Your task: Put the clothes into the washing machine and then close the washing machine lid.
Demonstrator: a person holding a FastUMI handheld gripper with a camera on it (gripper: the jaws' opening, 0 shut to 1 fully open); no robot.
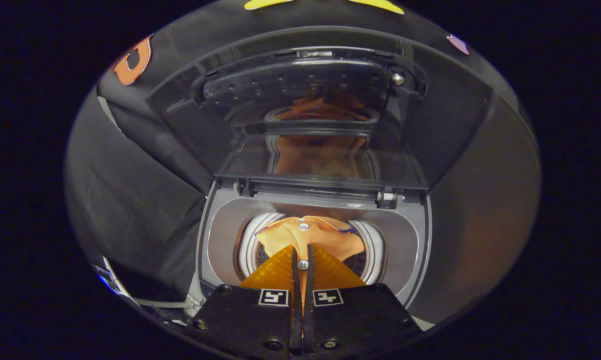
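Between tool point(303, 250) fingers, orange garment point(325, 237), pinched

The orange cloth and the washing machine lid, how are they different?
The orange cloth is soft and crumpled; the washing machine lid is stiff and flat.
The cloth hangs low over the drum opening, pinched in the shut fingers of the hand-held gripper; the lid stands raised behind the opening, with nothing gripping it.
The cloth is bright orange; the lid is dark and see-through, with an orange reflection in it.
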